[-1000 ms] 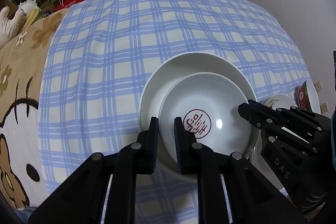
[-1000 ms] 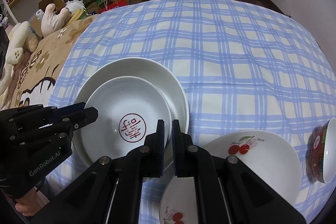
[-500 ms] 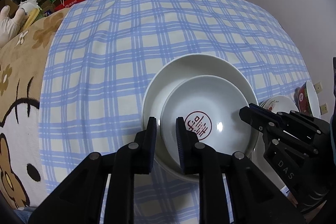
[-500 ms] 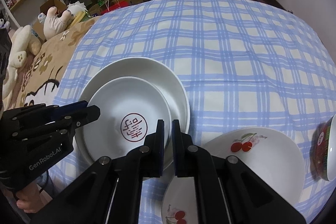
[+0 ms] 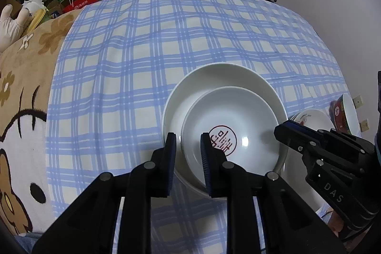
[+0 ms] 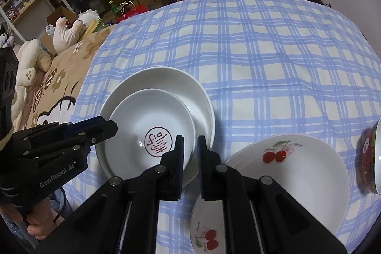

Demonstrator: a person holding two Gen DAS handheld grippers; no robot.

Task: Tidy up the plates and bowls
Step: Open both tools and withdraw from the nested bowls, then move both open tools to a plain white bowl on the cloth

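Note:
A white plate with a red seal mark (image 5: 234, 135) (image 6: 152, 132) lies inside a larger plain white plate (image 5: 221, 80) (image 6: 181, 85) on the blue checked cloth. My left gripper (image 5: 188, 142) straddles the near left rims of the stacked plates, jaws slightly apart around the rims. My right gripper (image 6: 190, 146) straddles the near right rims the same way, with a narrow gap. Each gripper shows in the other's view, the right one (image 5: 293, 132) and the left one (image 6: 104, 127), at opposite sides of the stack.
A large cherry-print plate (image 6: 297, 166) and a smaller cherry plate (image 6: 207, 230) lie right of the stack. A red-sided bowl (image 6: 369, 156) stands at the far right edge. A brown cartoon blanket (image 5: 21, 97) covers the left. The wall is to the right.
Both grippers have opened a little around the plate rims and drawn back slightly. The plate stack looks unmoved on the cloth.

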